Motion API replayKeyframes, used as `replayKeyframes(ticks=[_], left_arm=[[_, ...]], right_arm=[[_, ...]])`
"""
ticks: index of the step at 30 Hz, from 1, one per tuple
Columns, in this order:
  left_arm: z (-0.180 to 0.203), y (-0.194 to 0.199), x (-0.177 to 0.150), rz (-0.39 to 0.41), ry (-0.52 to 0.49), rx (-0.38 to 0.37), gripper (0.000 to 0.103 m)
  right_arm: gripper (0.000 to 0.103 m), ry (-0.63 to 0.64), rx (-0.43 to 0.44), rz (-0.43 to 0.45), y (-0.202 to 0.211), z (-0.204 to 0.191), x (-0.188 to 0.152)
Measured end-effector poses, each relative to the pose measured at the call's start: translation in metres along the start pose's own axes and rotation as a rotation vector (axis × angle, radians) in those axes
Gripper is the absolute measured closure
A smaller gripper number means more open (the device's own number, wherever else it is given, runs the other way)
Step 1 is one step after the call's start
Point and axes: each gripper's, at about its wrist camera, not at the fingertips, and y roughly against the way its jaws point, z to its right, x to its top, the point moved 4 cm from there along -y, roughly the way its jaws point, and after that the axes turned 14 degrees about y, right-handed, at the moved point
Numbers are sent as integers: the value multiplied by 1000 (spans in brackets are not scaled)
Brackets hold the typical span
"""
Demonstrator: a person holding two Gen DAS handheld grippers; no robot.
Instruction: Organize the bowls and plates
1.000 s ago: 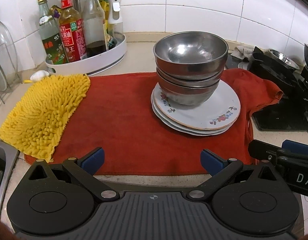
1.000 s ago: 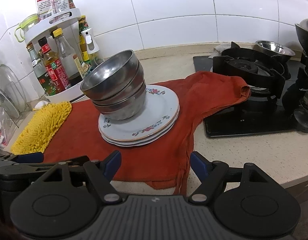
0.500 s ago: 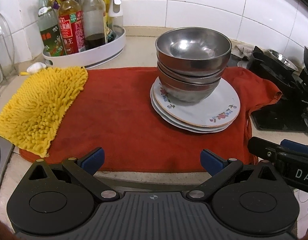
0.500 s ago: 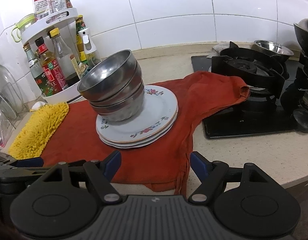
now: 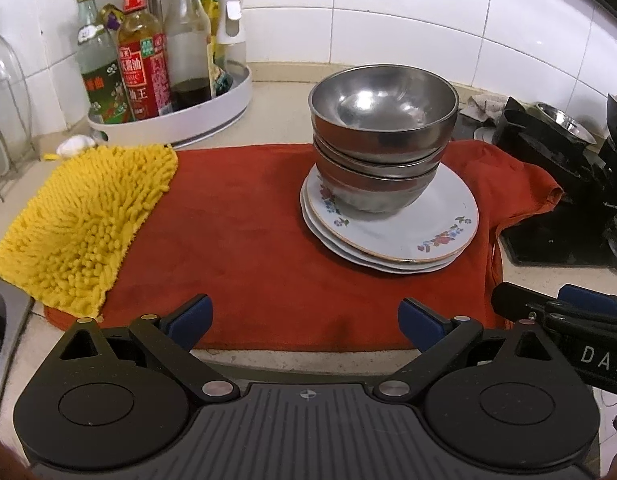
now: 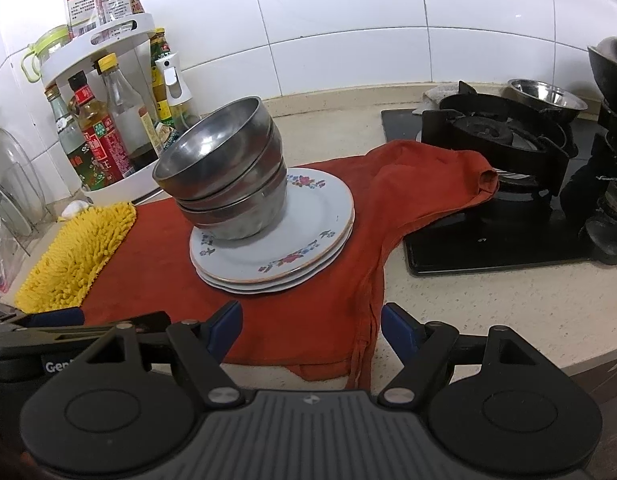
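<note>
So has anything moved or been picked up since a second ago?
Nothing visibly changed. The steel bowls remain stacked on the plates on the red cloth. The left gripper and the right gripper hang open and empty short of the stack, as before.

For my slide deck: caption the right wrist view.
Open right gripper facing nested steel bowls stacked on floral plates, all on a red cloth beside the gas stove.
</note>
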Motion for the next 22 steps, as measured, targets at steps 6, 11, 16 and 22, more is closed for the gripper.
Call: replayKeyframes(ticks=[6,11,16,22], left_arm=[[3,8,1,53,-39,16,3],[4,11,3,88,-44,22,0],[1,12,5,115,-22,11,0],[-1,14,5,165,-26,2,0]], right_arm=[[32,7,8,12,2,3,1],[32,3,17,28,4,5,3],[32,-1,25,40,5,5,5],[32,-17,44,49,2,5,8]])
